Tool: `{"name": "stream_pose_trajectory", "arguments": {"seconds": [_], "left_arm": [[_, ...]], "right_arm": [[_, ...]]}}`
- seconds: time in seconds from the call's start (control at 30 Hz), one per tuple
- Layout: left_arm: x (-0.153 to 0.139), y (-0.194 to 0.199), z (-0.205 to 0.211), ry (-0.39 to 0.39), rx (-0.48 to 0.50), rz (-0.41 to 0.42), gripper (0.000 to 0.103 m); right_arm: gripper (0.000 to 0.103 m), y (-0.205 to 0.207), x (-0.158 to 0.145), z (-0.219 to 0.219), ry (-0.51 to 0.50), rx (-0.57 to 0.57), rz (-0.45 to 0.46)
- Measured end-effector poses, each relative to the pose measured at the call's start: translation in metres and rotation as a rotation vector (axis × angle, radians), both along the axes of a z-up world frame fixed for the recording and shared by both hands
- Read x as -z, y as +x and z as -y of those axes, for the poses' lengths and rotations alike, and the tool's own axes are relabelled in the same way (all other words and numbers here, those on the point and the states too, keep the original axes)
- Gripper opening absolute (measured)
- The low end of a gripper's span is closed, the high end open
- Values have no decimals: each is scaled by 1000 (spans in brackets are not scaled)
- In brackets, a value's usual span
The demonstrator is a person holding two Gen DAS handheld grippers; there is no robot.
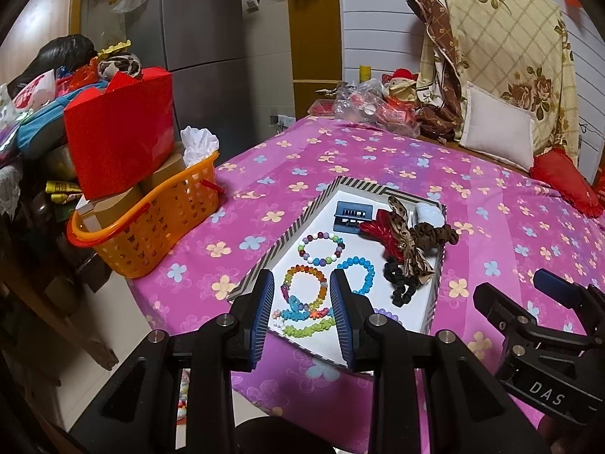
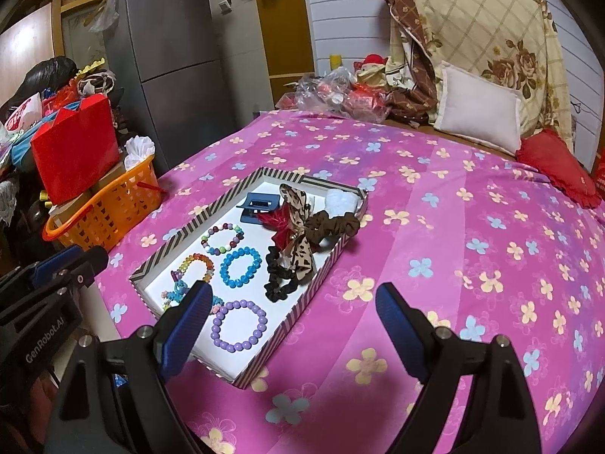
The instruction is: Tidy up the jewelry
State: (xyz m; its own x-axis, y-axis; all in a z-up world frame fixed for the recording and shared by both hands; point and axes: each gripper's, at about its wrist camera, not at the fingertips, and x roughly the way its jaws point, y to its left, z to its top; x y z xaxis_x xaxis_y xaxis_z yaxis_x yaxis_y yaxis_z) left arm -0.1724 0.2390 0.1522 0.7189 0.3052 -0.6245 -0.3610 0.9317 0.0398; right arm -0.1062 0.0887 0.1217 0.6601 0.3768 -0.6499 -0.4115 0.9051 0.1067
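Observation:
A striped-rim tray [image 1: 287, 234] [image 2: 177, 234] lies on the pink flowered bedspread. In it are several bead bracelets: a multicolour one [image 1: 322, 247] [image 2: 223, 239], a blue one [image 1: 359, 274] [image 2: 241, 266], a rainbow one [image 1: 304, 285] [image 2: 196, 265] and a purple one [image 2: 239, 325]. Also in it are a blue hair claw [image 1: 353, 215] [image 2: 259, 204], a leopard bow [image 1: 404, 234] [image 2: 298, 227], and brown [image 1: 435, 232] and black [image 1: 401, 280] scrunchies. My left gripper [image 1: 302, 283] is open and empty, just above the tray's near end. My right gripper [image 2: 293, 299] is wide open and empty, over the tray's near right edge.
An orange basket [image 1: 151, 227] [image 2: 102, 208] with boxes and a red bag [image 1: 121, 132] sits at the bed's left edge. Pillows [image 1: 499, 132] and a red cushion [image 1: 567, 181] lie at the far right. Plastic-wrapped items [image 1: 370, 106] sit at the back. A grey fridge [image 1: 204, 38] stands behind.

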Motion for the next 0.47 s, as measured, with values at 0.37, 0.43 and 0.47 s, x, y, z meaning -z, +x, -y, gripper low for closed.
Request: {"name": "stream_pose_trajectory", "arguments": {"seconds": [0.37, 0.43, 0.47], "left_arm": [[3, 2, -2, 19, -25, 8, 26], [3, 3, -1, 15, -23, 2, 26], [4, 4, 0, 14, -22, -3, 26]], "right_arm": [[91, 1, 5, 1, 0, -9, -14], [91, 2, 7, 6, 4, -3, -18], [91, 3, 8, 9, 3, 0, -19]]}}
